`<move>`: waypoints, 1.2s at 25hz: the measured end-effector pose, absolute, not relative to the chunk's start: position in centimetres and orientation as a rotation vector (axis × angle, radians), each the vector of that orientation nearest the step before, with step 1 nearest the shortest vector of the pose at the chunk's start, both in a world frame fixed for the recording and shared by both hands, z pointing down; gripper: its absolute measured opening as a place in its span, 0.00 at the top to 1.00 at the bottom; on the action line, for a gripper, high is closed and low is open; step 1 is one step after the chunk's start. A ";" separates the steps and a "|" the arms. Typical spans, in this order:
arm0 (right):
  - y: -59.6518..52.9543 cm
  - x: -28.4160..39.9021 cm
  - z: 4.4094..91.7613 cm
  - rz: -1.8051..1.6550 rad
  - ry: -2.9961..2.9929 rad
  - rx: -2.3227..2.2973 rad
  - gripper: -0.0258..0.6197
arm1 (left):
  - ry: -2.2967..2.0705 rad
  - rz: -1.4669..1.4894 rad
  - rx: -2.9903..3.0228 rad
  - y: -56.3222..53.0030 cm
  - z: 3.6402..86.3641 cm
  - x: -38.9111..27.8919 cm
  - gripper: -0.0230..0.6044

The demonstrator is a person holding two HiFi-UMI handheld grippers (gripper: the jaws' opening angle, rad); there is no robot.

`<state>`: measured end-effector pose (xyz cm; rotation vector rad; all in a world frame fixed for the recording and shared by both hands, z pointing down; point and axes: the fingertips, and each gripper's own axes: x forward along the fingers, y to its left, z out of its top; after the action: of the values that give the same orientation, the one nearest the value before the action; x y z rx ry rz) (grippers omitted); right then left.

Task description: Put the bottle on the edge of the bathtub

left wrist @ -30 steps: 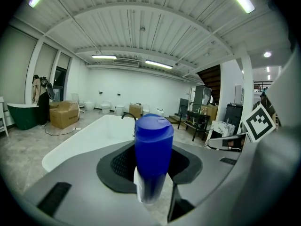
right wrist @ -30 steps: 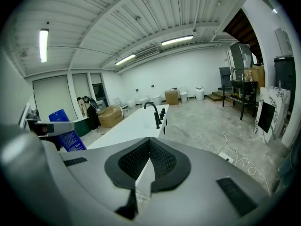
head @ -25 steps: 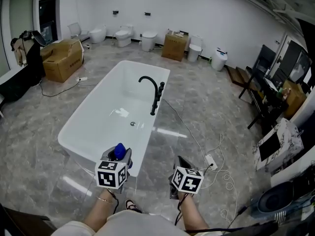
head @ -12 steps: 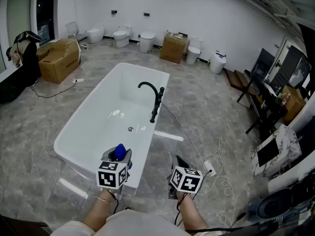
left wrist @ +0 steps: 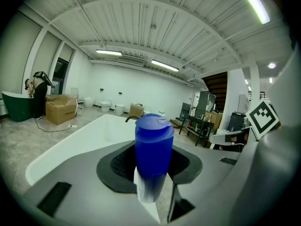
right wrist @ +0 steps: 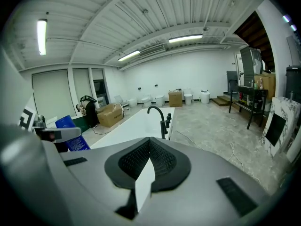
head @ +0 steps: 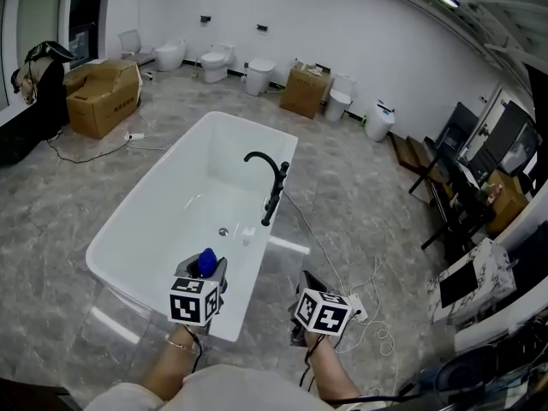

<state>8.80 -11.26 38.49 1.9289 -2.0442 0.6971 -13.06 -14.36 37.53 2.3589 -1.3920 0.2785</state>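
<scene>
A blue-capped bottle [left wrist: 153, 157] stands upright between the jaws of my left gripper [head: 205, 272], which is shut on it; its blue top [head: 206, 262] shows in the head view just over the near end of the white bathtub [head: 128, 229]. The tub's black faucet [head: 267, 182] rises from its right rim. My right gripper [head: 310, 291] hovers over the floor right of the tub, jaws shut with nothing in them. The right gripper view shows the pads pressed together [right wrist: 149, 161], and the bottle [right wrist: 71, 134] at far left.
Cardboard boxes [head: 103, 97] and toilets [head: 214, 61] stand along the far wall. A white power strip with cables [head: 364, 302] lies on the marble floor right of my right gripper. Black stands and white panels [head: 471, 276] crowd the right side.
Both grippers have advanced toward the tub; its near end now lies under the left gripper. The bottle stays gripped and the right jaws stay shut.
</scene>
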 end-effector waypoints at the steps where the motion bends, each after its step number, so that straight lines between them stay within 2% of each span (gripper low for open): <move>1: -11.7 8.7 38.5 0.691 -2.045 1.930 0.92 | -1.393 0.275 2.357 -14.7 37.7 -13.2 0.71; 18: -14.8 8.6 43.4 0.826 -2.008 1.886 0.92 | -1.398 0.379 2.269 -16.1 42.2 -14.2 0.72; 30: -19.7 9.9 44.5 0.807 -2.047 1.799 0.92 | -1.425 0.402 2.264 -20.2 42.4 -11.3 0.71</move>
<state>9.87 -19.66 44.53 1.7985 -2.0469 0.8071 -11.30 -20.23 42.40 2.2637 -1.4253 0.4019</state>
